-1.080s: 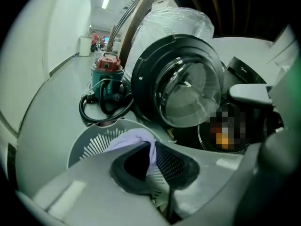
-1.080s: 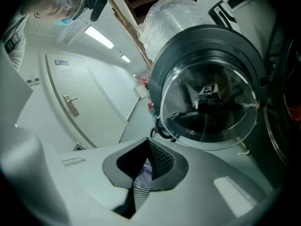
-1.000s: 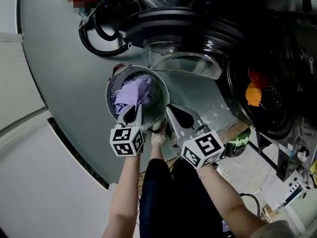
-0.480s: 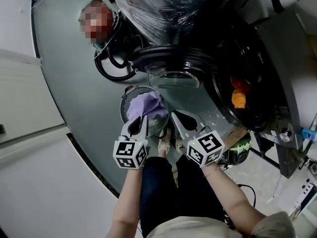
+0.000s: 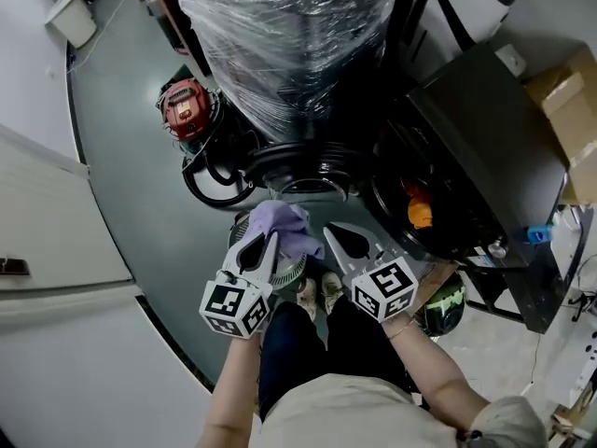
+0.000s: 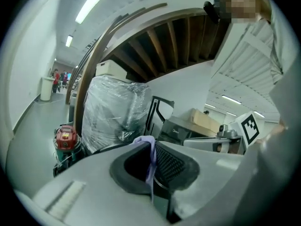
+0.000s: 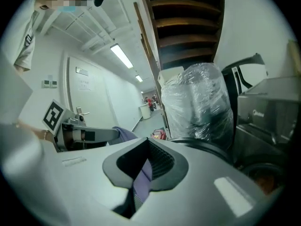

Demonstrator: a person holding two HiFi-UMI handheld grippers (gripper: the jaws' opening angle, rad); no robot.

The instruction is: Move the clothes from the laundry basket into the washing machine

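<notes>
Grey floor (image 5: pixel 131 166), white wall (image 5: pixel 65 362), ceiling striplights (image 6: pixel 89 4)

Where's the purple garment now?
The purple garment is mid head view, pinched by left gripper and right gripper over the laundry basket, left of the washing machine.

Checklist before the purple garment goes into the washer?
1. Left gripper shut on the purple garment: ok.
2. Right gripper shut on the same garment: ok.
3. Garment clear of the laundry basket: cannot tell; in the head view it overlaps the basket.
4. Washing machine door open: ok.
5. Drum has room: cannot tell; an orange item is already inside.
6. Other clothes in the basket: cannot tell; hidden by the garment and grippers.
</notes>
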